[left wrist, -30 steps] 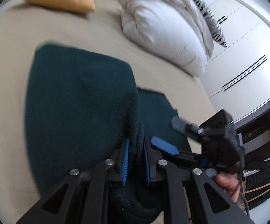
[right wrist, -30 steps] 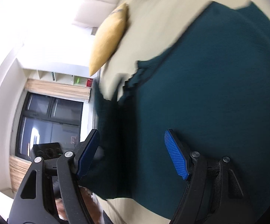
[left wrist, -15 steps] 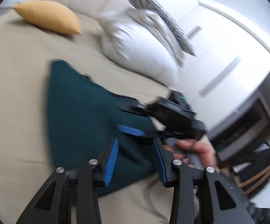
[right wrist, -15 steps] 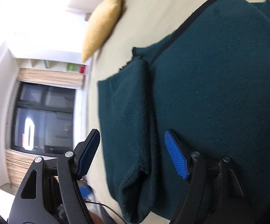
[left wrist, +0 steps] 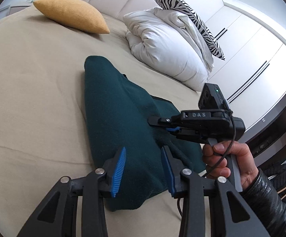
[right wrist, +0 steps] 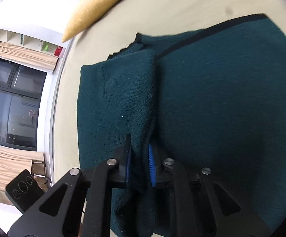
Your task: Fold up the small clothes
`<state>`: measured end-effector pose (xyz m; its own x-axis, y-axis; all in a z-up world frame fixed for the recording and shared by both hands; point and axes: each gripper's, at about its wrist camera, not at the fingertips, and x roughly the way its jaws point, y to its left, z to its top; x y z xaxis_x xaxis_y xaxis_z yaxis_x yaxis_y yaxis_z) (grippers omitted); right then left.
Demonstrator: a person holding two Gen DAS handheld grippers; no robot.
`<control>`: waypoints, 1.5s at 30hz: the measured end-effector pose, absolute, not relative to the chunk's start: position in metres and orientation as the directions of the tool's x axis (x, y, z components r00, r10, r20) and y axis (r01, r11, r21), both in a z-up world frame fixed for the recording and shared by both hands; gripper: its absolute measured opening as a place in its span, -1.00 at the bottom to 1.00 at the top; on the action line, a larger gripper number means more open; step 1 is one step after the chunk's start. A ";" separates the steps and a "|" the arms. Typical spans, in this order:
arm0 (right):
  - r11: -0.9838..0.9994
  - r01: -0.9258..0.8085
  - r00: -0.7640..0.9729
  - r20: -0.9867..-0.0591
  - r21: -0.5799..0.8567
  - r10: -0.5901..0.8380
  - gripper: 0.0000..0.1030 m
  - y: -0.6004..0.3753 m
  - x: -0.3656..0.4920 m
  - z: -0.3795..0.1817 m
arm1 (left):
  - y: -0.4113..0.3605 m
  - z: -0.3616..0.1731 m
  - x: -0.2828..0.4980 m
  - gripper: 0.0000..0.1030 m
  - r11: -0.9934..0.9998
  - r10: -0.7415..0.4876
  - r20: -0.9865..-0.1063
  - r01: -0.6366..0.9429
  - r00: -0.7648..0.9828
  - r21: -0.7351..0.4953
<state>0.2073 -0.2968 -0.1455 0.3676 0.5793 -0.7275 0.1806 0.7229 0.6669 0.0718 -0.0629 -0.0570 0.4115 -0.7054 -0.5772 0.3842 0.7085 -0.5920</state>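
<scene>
Fingers first: the right gripper (right wrist: 140, 162) is closing, its blue pads (right wrist: 151, 165) pinching a thick fold of the dark green garment (right wrist: 212, 108) between them, cloth bunched tight in the gap. Over on the other side, the left gripper (left wrist: 143, 169) has its jaws parted, blue pads (left wrist: 118, 172) hovering above the garment (left wrist: 121, 122) with nothing pressed between them; whether the tips brush the fabric is hard to say from this angle.

That green garment lies on the beige bed (left wrist: 34, 98), folded lengthwise into a long narrow shape near the bed's front edge. A darker trim line runs along one layer in the right wrist view, and a flap sits doubled over on top. Its near end is cut off behind the left gripper's arms.

A hand (left wrist: 229, 164) in a black sleeve holds the right gripper's handle, a cable trailing over its thumb. Up by the headboard rest a yellow cushion (left wrist: 71, 13), a white duvet bundle (left wrist: 166, 47) and a zebra-striped pillow (left wrist: 188, 13), partly tucked behind the duvet. The window side in the right wrist view is blown out and dim.
</scene>
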 end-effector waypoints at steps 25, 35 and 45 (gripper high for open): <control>0.728 0.223 0.569 -0.693 0.649 0.443 -0.80 -0.453 0.083 -0.093 | -0.201 -0.022 0.109 -0.24 0.757 -0.616 -0.665 0.551 0.423 -0.351; 0.635 0.283 0.616 -0.644 0.719 0.454 -0.81 -0.485 0.050 -0.149 | -0.223 -0.079 0.135 -0.25 0.797 -0.540 -0.728 0.535 0.423 -0.281; 0.696 0.336 0.595 -0.715 0.635 0.366 0.07 -0.466 -0.012 -0.092 | -0.221 -0.080 0.137 -0.24 0.779 -0.557 -0.727 0.555 0.401 -0.290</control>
